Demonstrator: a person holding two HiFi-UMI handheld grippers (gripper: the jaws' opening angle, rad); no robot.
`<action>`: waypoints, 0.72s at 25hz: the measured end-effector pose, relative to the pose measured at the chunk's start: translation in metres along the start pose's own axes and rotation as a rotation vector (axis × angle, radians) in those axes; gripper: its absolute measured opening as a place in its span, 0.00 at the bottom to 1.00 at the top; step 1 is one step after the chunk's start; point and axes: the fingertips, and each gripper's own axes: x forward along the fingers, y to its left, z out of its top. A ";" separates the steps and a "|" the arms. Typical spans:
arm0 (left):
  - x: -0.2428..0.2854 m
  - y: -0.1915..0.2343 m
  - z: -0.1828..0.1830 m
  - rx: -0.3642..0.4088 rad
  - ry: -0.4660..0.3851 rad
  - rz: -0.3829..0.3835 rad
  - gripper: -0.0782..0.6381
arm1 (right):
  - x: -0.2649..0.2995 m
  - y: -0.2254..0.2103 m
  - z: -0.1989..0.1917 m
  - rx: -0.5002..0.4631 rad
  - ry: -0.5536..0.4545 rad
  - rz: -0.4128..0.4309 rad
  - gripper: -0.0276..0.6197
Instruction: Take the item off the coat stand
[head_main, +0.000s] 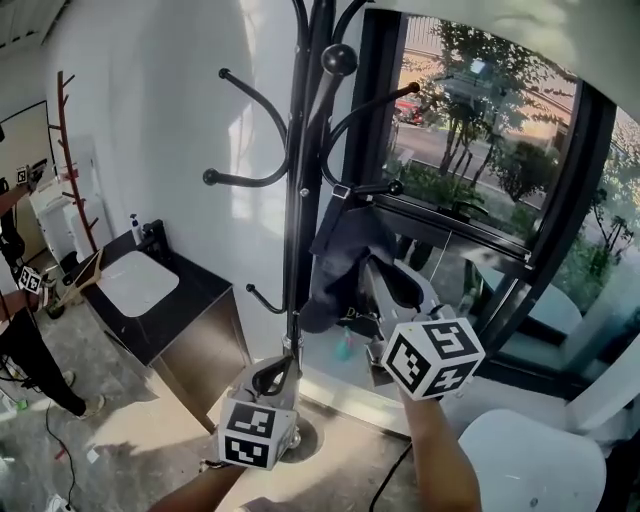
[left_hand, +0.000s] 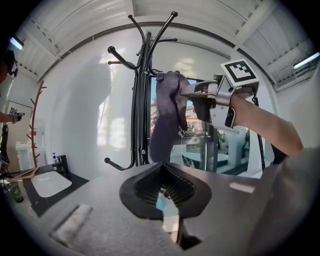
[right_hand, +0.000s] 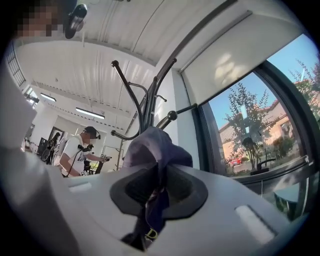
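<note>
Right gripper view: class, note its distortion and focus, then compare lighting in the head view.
Right gripper view: the wide lens bows the window frame and coat stand; the body of the right gripper near the lens is blurred. Head view: outdoors through the window is sunlit, the dark cloth on the stand in shade.

1. The left gripper (left_hand: 162, 192) and the right gripper (right_hand: 157, 182) are built with smooth grey bodies.
2. Each is topped by a white cube (head_main: 432, 357) printed with black square markers.
3. The jaws are lined with black ribbed pads (left_hand: 145, 187).
4. A thin black cable (head_main: 392, 482) is seen along the right forearm.
</note>
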 end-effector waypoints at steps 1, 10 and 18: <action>0.000 -0.001 0.000 0.001 -0.001 -0.005 0.11 | -0.001 -0.001 0.004 -0.007 -0.014 -0.011 0.11; 0.001 0.001 0.001 0.005 -0.006 -0.037 0.11 | -0.017 -0.018 0.044 0.019 -0.151 -0.101 0.11; -0.001 -0.001 0.005 0.007 -0.019 -0.067 0.11 | -0.032 -0.023 0.066 -0.003 -0.205 -0.154 0.11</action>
